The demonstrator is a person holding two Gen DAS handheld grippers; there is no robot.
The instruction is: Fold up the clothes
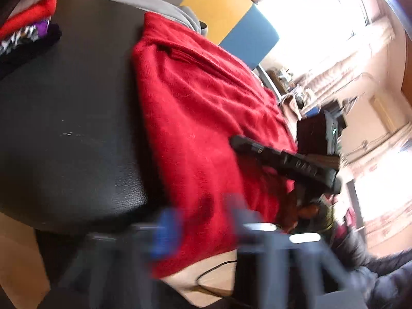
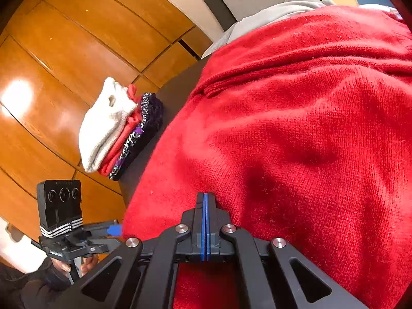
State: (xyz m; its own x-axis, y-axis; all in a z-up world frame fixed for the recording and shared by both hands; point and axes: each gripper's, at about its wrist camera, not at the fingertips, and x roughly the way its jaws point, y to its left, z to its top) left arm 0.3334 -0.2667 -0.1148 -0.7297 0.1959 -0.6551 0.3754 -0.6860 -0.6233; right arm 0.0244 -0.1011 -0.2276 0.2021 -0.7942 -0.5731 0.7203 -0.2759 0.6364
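A red knit garment [image 1: 206,103] [image 2: 296,128] lies spread over the right part of a black table [image 1: 64,116] [image 2: 175,90], its near edge hanging off. My left gripper [image 1: 203,226] is blurred at that near edge, its fingers apart with red fabric showing between them. In the right wrist view, the left gripper [image 2: 114,230] has its blue tip at the garment's corner, and a hand holds it. My right gripper [image 2: 205,200] rests on top of the red fabric with its blue pads pressed together. No cloth shows between them. In the left wrist view, the right gripper [image 1: 234,141] lies flat on the garment.
A stack of folded clothes [image 2: 121,128] [image 1: 23,33], white on top, then red, patterned and black, sits at the table's far left corner. A grey garment [image 1: 154,2] [image 2: 257,18] lies beyond the red one. A yellow and blue chair [image 1: 231,18] stands behind the table. Below is the wooden floor [image 2: 64,51].
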